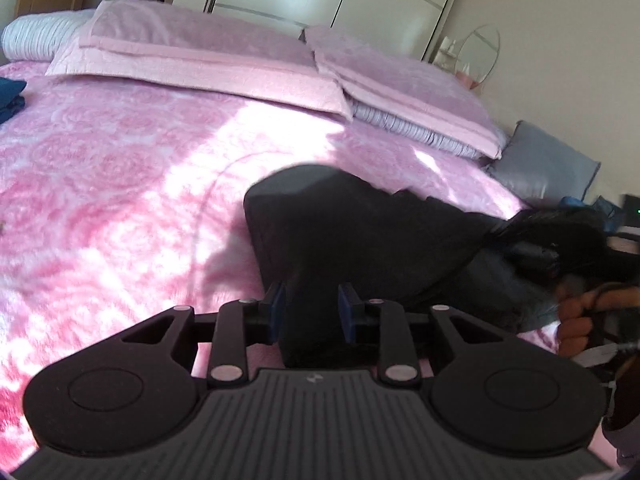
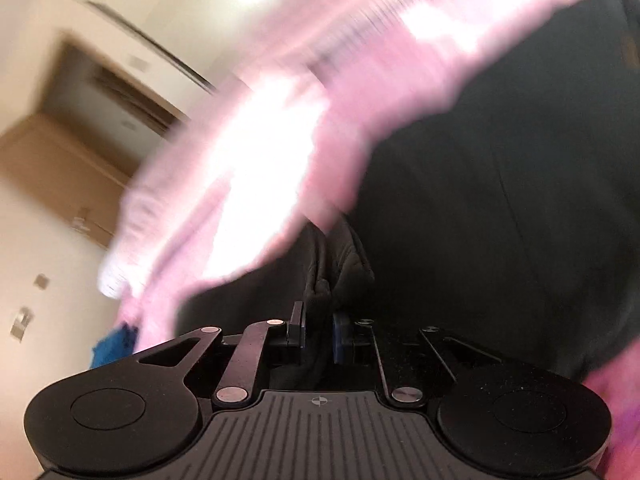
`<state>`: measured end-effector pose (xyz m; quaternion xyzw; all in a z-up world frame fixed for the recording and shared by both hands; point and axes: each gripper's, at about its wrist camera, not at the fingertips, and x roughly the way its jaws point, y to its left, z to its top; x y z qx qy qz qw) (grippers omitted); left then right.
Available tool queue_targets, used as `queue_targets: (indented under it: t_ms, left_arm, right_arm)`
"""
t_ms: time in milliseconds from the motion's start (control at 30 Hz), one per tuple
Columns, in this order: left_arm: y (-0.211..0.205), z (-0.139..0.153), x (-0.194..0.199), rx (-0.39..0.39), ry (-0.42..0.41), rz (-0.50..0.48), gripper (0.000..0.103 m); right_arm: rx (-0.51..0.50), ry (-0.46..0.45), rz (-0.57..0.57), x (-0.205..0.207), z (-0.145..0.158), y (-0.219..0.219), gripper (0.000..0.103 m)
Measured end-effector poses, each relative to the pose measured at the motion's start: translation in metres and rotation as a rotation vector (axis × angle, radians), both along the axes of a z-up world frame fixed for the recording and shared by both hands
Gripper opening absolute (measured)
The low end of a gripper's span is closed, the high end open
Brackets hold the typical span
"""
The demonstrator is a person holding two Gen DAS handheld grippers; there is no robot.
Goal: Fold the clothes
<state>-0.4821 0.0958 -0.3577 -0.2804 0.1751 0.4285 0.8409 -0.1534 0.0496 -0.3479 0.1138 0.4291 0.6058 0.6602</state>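
A bed (image 1: 120,168) covered in a pink patterned blanket fills most of the left wrist view, with two pink pillows (image 1: 192,52) side by side at its head, one grey cushion (image 1: 548,164) off the far right edge and a pale ribbed bolster (image 1: 36,36) at the far left. On the blanket lies the one garment being worked, a black garment (image 1: 360,232), bunched and partly gathered into a thick fold, not yet flat or squared; I judge the fold to be in an early or middle stage, with smoothing and further folds left to do. At the bed's left edge sits a dark blue cloth (image 1: 10,96), apparently one piece; whether it is folded I cannot tell. The left hand-held gripper (image 1: 312,306) has its jaws partly closed on a thick wad of the black garment, the blue pads pressing its sides. The right hand-held gripper (image 2: 318,330), seen in a blurred view, is nearly closed, pinching a bunched edge of the same black fabric. A person's hand (image 1: 580,312) shows at the right edge of the left wrist view.
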Motion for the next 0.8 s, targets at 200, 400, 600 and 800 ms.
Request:
queue_targets:
  t_ms: [200,400,600,800]
  left_arm:
    - [0.009,-0.001,0.014,0.004,0.010,-0.020,0.017]
    - [0.014,0.000,0.022,0.021,0.040,-0.041,0.012]
    - [0.020,-0.002,0.036,0.026,0.101,-0.070,0.012]
    - [0.020,0.000,0.040,0.062,0.138,-0.087,0.012]
  right_arm:
    - [-0.128,-0.047,-0.105,0.021,-0.010,-0.018,0.010]
    - [-0.094,0.028,-0.148,0.022,-0.014,-0.029,0.010]
    - [-0.215,-0.007,-0.112,0.018,-0.031,-0.016,0.011]
    - [-0.215,-0.209,-0.105,0.006,-0.006,-0.017,0.035]
